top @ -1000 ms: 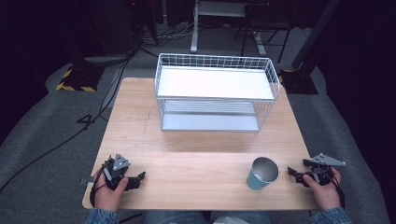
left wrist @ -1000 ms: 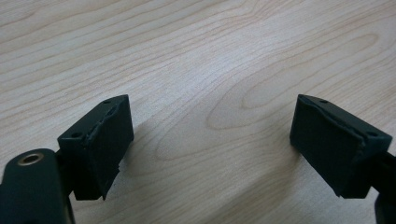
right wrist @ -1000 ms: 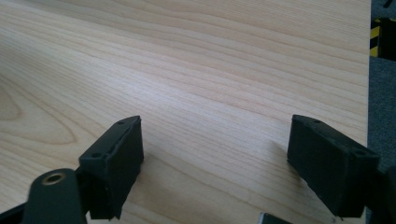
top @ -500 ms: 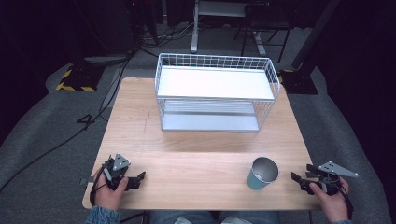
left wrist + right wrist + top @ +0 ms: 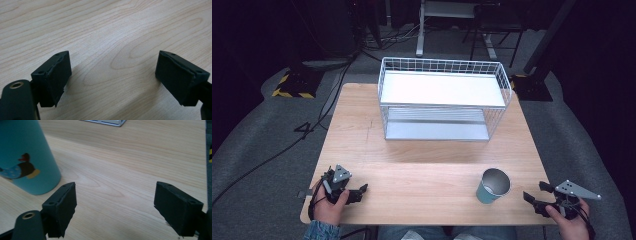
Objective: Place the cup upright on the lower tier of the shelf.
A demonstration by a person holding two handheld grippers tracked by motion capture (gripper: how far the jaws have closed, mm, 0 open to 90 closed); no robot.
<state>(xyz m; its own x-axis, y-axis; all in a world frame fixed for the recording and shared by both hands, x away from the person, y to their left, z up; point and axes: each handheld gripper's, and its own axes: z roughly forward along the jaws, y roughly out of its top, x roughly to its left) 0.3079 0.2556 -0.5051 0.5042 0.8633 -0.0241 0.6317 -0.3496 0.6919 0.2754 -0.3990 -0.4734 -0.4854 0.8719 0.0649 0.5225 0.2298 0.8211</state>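
- Nearby, the teal cup (image 5: 493,185) stands upright near the table's (image 5: 422,160) front edge, just left of the right tongs (image 5: 536,196).
- Right tongs: spread, empty, apart from the cup.
- Left tongs (image 5: 358,192): spread, empty, well apart from it.

My target, a teal cup (image 5: 493,186) w/ a metal inside, stands upright & empty near the table's front right edge. From my right gripper view, a cartoon bird in a red cap & blue dotted body marks its side.
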